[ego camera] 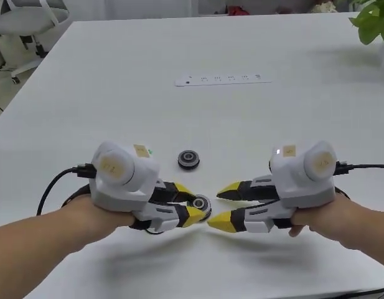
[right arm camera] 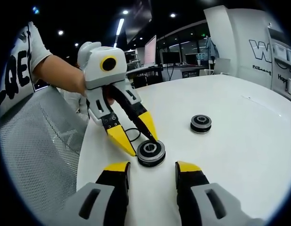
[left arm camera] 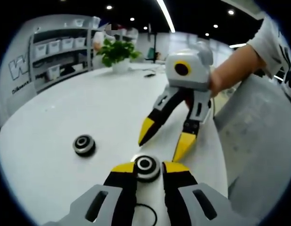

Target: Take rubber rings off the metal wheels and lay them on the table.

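A metal wheel (ego camera: 201, 202) with a black rubber ring around it rests on the white table (ego camera: 179, 118), pinched between the yellow tips of my left gripper (ego camera: 201, 207); the left gripper view shows that wheel (left arm camera: 145, 164) held between its own jaws. My right gripper (ego camera: 216, 207) stands open just right of this wheel, jaws apart and touching nothing. A second wheel (ego camera: 188, 159) with its ring lies free a little farther back. One loose black ring (right arm camera: 132, 134) lies on the table under the left gripper.
A white power strip (ego camera: 221, 79) lies across the table's far middle. A green plant (ego camera: 373, 22) stands at the far right corner, and a chair (ego camera: 30, 25) stands off the table's far left. The table's near edge runs just behind both hands.
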`<state>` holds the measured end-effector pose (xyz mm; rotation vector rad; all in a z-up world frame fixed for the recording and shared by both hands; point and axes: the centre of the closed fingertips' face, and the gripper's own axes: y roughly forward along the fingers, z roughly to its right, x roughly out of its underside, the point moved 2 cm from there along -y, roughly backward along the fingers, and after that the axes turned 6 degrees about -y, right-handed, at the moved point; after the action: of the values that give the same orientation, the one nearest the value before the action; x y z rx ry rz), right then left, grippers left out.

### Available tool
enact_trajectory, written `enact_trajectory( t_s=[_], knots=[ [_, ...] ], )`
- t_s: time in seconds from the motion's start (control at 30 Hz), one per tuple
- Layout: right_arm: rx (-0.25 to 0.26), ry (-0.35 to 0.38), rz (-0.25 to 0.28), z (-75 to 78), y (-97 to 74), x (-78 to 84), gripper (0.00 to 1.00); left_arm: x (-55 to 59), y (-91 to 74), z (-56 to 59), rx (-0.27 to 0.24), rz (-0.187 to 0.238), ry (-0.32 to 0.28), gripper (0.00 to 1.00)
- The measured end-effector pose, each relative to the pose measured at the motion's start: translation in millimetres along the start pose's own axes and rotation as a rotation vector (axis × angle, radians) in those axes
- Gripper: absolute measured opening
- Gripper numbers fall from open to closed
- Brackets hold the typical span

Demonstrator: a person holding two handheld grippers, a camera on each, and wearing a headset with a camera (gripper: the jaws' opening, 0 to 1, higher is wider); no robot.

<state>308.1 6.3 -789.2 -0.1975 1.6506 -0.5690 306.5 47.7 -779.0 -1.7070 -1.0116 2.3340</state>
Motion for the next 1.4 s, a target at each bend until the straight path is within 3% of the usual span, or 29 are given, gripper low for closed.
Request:
enact_trajectory(
  t_s=[0.37,0.57,1.03,1.4],
  knots=[
    [0.001,0.01,0.003,0.8,4.2,-2.6,0.33,-0.7,1.7,-5.4,-0.02,0.002,-0.004,0.15],
    [-0.006,0.027,-0.002,0.4,7.3,-1.7,0.3,-0.1,2.2,-3.5,-0.029,-0.004,0.04,0.14],
    [-0.012,0.045,-0.02,-0.4,11.6,2.0,0.19,-0.2,1.3,-4.4,-0.045,0.003,0.061,0.13],
    [-0.004,0.03,-0.056,0.4,9.3,8.0,0.04,0.6,0.9,-3.2,-0.048,0.004,0.061,0.13]
  ],
)
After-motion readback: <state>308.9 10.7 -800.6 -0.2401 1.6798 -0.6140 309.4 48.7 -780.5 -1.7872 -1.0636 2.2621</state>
